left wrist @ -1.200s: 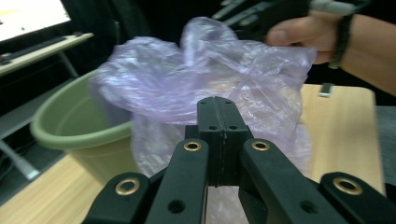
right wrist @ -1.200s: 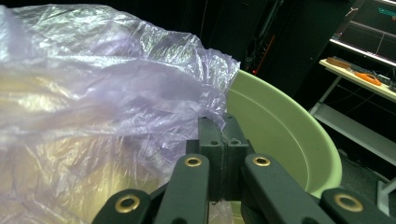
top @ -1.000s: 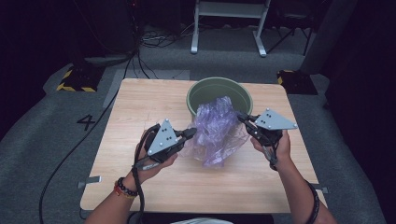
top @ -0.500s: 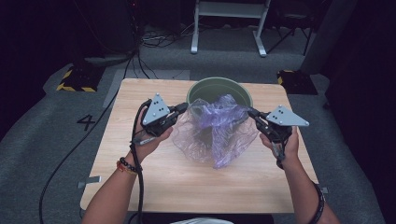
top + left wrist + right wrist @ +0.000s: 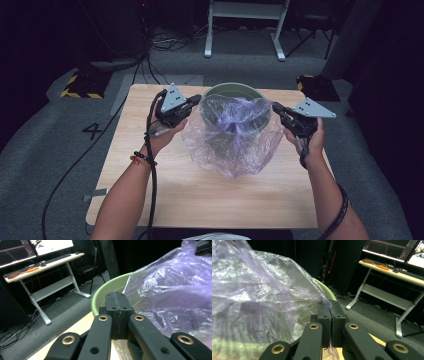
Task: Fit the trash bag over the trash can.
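Observation:
A thin, see-through purple plastic bag (image 5: 235, 137) hangs stretched between my two grippers, above the near rim of a green bucket (image 5: 235, 90). My left gripper (image 5: 196, 100) is shut on the bag's left edge, and the film (image 5: 172, 295) spreads off to the right of its closed jaws (image 5: 117, 305). At the right, my right gripper (image 5: 276, 107) is shut on the opposite edge, with the bag (image 5: 254, 300) billowing left of its jaws (image 5: 329, 312). The bag's mouth is pulled wide and its bottom sags onto the wooden table (image 5: 210, 195). The bucket's rim (image 5: 105, 290) curves just behind the left jaws.
The bucket stands at the table's far middle edge. A black cable (image 5: 150, 175) trails from the left gripper along the forearm. Beyond the table lie grey carpet, a white desk frame (image 5: 245, 25) and cables on the floor.
Both grippers have moved apart and away from me, toward the bucket, spreading the bag from a crumpled bunch into a wide sheet over the bucket's near rim.

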The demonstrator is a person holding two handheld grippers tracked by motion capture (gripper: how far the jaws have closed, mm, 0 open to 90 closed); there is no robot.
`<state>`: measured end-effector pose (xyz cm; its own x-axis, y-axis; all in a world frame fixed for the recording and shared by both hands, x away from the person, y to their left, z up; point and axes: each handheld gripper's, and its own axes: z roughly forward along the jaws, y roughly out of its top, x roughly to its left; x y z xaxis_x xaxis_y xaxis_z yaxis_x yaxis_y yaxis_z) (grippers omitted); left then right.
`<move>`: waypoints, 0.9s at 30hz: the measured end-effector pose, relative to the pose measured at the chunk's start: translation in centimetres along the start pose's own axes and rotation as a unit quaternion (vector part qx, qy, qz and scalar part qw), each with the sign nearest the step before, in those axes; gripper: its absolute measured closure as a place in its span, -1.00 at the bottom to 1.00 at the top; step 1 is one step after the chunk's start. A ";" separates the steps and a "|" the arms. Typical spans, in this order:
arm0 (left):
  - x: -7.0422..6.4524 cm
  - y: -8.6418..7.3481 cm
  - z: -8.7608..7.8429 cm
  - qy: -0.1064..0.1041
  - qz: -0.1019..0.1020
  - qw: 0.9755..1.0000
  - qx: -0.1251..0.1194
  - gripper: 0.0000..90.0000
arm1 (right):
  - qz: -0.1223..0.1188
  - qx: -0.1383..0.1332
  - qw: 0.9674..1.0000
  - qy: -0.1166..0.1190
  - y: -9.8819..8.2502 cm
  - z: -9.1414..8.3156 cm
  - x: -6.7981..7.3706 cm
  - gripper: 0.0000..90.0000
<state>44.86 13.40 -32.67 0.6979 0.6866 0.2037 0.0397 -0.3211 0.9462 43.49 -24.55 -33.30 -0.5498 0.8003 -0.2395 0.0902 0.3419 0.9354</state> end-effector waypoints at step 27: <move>4.2 -2.4 7.3 0.039 -0.041 0.995 0.079 1.00 | 0.064 0.066 0.996 -0.016 -1.9 7.3 -4.6 0.98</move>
<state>52.90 12.29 -35.94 0.6307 0.7610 0.1523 0.2107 -0.3567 0.9101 51.89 -25.24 -35.84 -0.5004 0.8558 -0.1313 0.2662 0.2964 0.9172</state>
